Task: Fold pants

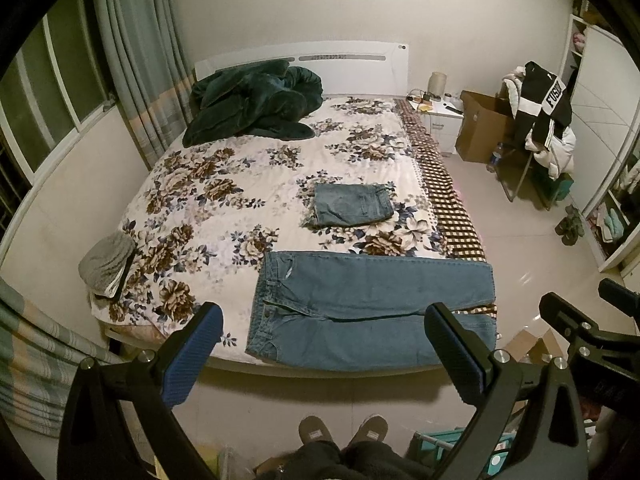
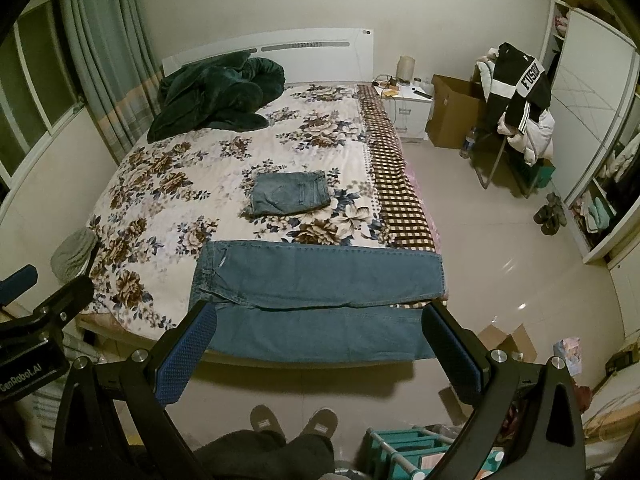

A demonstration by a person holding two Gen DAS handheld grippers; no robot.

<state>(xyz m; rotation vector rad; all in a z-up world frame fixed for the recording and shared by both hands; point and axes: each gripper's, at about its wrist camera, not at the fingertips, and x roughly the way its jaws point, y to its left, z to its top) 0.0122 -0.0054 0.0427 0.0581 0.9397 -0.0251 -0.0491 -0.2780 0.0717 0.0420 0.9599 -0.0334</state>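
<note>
Both tools gape above the jeans (image 1: 372, 312).
You grip waistband and hem together, then fold evenly across the bed (image 1: 224, 184).

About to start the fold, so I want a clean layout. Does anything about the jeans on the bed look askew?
Yes. The unfolded jeans lie across the foot of the bed, but the nearer leg hangs over the mattress edge. The folded jeans sit neatly farther up. Both tongs, left and right, are open, touching nothing.
</note>
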